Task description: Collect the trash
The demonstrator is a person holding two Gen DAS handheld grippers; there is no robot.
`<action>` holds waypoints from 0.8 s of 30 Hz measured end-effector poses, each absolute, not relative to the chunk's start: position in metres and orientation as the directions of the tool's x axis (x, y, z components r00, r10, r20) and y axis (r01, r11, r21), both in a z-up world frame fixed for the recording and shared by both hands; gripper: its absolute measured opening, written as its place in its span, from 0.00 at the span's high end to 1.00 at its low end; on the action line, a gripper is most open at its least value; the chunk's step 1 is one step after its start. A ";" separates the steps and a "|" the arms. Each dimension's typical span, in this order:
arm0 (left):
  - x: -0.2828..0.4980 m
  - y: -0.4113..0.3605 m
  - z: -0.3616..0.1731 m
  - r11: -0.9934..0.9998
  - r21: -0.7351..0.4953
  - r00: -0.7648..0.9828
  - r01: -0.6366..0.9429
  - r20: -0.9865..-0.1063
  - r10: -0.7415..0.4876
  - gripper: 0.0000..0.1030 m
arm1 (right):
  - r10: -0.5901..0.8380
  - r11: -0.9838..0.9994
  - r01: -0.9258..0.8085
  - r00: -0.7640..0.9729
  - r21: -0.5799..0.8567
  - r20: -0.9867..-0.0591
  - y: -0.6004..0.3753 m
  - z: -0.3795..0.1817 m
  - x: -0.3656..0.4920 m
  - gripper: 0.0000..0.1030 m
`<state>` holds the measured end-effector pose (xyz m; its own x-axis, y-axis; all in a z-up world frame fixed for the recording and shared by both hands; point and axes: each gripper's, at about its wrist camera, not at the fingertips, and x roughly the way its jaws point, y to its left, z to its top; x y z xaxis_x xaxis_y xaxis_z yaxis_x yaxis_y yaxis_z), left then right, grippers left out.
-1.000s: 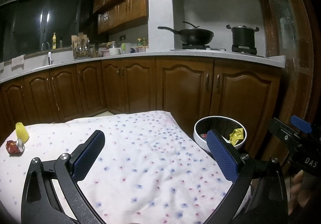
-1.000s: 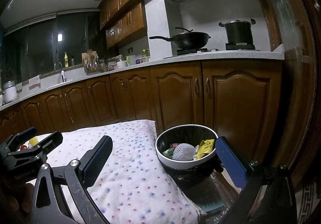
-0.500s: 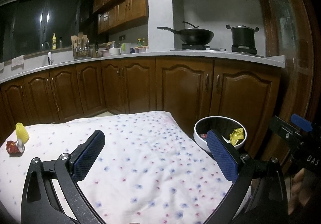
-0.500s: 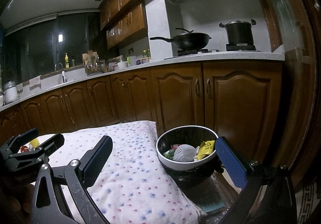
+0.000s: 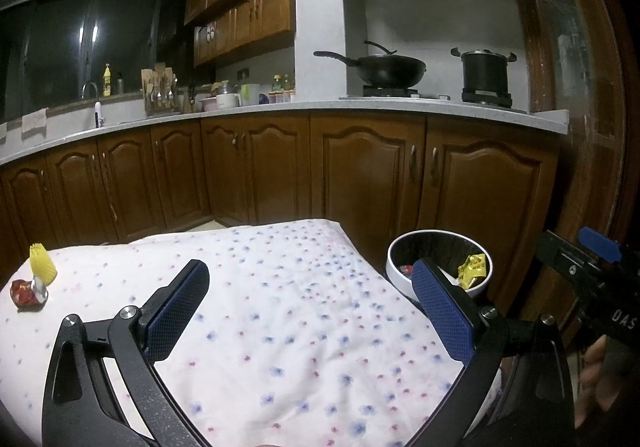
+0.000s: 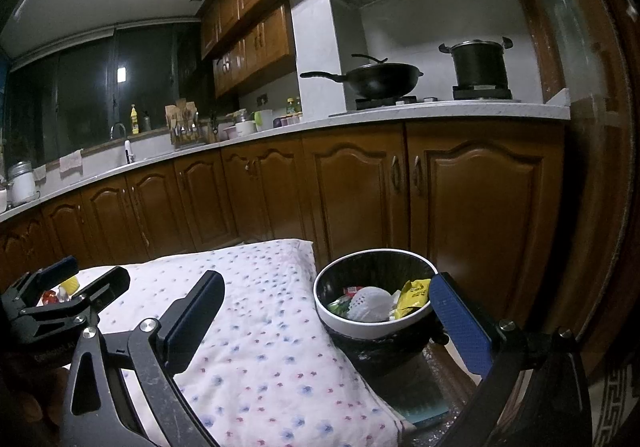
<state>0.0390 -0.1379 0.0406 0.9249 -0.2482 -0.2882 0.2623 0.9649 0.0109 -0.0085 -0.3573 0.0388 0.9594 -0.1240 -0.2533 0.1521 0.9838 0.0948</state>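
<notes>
**No movement logged; two pieces of trash outstanding**

Both views match a second ago; left gripper [image 5: 308,307] and right gripper [image 6: 328,311] hover, fingers wide, empty; yellow wrapper [image 5: 42,269] and red wrapper [image 5: 26,291] remain on the table's [image 5: 304,327] far left, well apart from the bin [image 6: 372,329]; collection stalled.

Nothing has visibly moved; the right gripper's [image 6: 326,305] view barely drifted.
</notes>
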 end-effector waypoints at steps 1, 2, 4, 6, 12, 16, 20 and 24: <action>0.039 -0.138 0.040 0.965 0.011 0.925 0.262 -0.288 -0.248 0.00 | -0.124 0.984 0.152 0.959 0.094 -0.253 -0.357 0.039 -0.009 0.00; 0.039 -0.138 0.041 0.965 0.012 0.926 0.261 -0.287 -0.247 0.00 | -0.123 0.984 0.151 0.960 0.094 -0.252 -0.356 0.039 -0.009 0.00; 0.039 -0.138 0.041 0.965 0.011 0.925 0.261 -0.288 -0.247 0.00 | -0.122 0.984 0.151 0.960 0.096 -0.253 -0.356 0.040 -0.009 0.00; 0.039 -0.139 0.041 0.965 0.010 0.925 0.261 -0.288 -0.247 0.00 | -0.122 0.984 0.150 0.960 0.097 -0.253 -0.355 0.040 -0.009 0.00; 0.039 -0.139 0.041 0.965 0.011 0.925 0.260 -0.288 -0.246 0.00 | -0.120 0.984 0.149 0.960 0.098 -0.254 -0.356 0.039 -0.009 0.00; 0.039 -0.139 0.041 0.965 0.011 0.925 0.261 -0.288 -0.247 0.00 | -0.122 0.984 0.151 0.960 0.097 -0.253 -0.355 0.039 -0.009 0.00; 0.040 -0.139 0.039 0.964 0.008 0.923 0.264 -0.290 -0.251 0.00 | -0.120 0.984 0.149 0.959 0.097 -0.255 -0.356 0.039 -0.009 0.00; 0.044 -0.137 0.032 0.964 -0.002 0.919 0.267 -0.301 -0.255 0.00 | -0.114 0.985 0.143 0.958 0.096 -0.262 -0.350 0.041 -0.004 0.00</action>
